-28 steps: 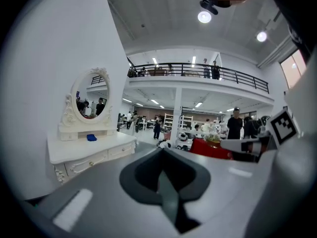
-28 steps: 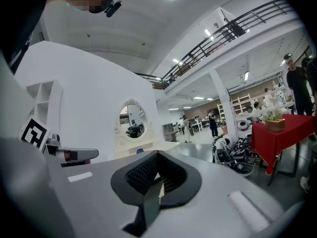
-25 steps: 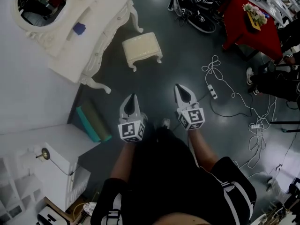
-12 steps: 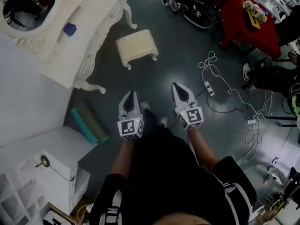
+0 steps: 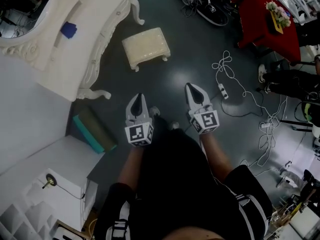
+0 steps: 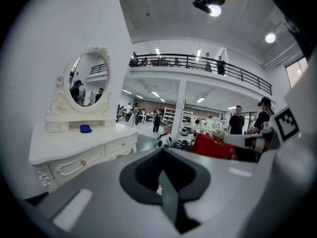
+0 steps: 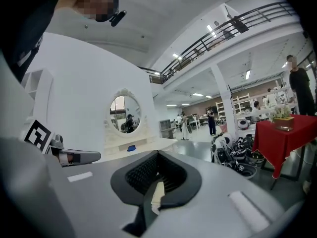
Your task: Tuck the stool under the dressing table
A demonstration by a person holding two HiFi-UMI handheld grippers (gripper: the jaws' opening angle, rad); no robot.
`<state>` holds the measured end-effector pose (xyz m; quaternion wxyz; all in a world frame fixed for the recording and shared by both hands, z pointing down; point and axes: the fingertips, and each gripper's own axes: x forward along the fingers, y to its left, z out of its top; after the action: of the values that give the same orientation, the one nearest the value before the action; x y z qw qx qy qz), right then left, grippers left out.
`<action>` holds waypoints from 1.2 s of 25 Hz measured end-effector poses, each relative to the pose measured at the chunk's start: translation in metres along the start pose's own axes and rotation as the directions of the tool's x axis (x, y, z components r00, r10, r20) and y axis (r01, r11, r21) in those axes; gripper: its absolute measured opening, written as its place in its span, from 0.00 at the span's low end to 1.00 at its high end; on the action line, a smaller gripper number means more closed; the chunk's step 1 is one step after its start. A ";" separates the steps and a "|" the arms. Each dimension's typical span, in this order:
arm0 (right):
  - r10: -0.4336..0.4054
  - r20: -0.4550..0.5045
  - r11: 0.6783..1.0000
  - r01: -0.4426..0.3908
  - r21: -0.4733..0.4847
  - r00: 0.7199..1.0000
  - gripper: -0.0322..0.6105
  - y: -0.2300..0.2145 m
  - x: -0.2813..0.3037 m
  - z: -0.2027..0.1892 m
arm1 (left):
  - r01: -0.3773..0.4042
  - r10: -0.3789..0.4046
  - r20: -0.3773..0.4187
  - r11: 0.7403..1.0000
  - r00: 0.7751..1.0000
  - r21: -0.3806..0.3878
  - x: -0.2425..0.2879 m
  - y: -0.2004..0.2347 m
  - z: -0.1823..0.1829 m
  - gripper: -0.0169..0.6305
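Note:
A cream stool (image 5: 145,46) with short curved legs stands on the dark floor, out in the open beside the white dressing table (image 5: 82,44). The table carries an oval mirror (image 5: 22,9) and a small blue object (image 5: 68,30). My left gripper (image 5: 138,98) and right gripper (image 5: 193,88) are both shut and empty, held side by side well short of the stool. In the left gripper view the dressing table (image 6: 79,150) stands at the left. A sliver of the stool (image 7: 157,195) shows through the jaws in the right gripper view.
White cables and a power strip (image 5: 222,90) lie on the floor at the right. A red-draped table (image 5: 265,19) stands at the upper right, with black-and-white gear (image 5: 207,4) beside it. A teal and green rolled mat (image 5: 95,129) lies by a white cabinet (image 5: 45,179) at the left.
Both grippers have moved forward towards the stool, which now sits lower and nearer in the head view. Their jaws stay shut.

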<state>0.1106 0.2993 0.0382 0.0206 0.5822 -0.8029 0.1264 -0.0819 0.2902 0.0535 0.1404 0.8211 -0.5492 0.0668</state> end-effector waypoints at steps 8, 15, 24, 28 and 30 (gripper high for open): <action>-0.020 -0.010 1.000 0.020 -0.012 1.000 0.05 -0.010 0.041 -0.011 | -0.003 0.002 -0.028 1.000 1.000 -0.021 0.039 0.029 -0.014 0.04; 0.009 -0.023 1.000 -0.009 -0.015 1.000 0.05 -0.046 0.069 -0.036 | 0.004 -0.004 -0.003 0.999 1.000 -0.035 0.081 0.012 -0.032 0.04; 0.069 -0.028 0.997 -0.070 -0.026 0.997 0.05 -0.114 0.096 -0.082 | -0.135 0.137 0.020 0.988 0.990 -0.076 0.116 -0.012 -0.081 0.04; 0.100 -0.047 0.994 -0.102 -0.035 0.994 0.05 -0.132 0.098 -0.103 | -0.138 0.141 0.034 0.988 0.989 -0.076 0.126 -0.028 -0.099 0.04; 0.108 -0.059 0.993 -0.110 -0.035 0.992 0.05 -0.139 0.099 -0.117 | -0.138 0.140 0.031 0.989 0.990 -0.054 0.131 -0.030 -0.109 0.04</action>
<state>0.1962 0.1933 0.1938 0.0474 0.5332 -0.8348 0.1286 0.0016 0.2183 0.1869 0.1469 0.7779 -0.6091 0.0481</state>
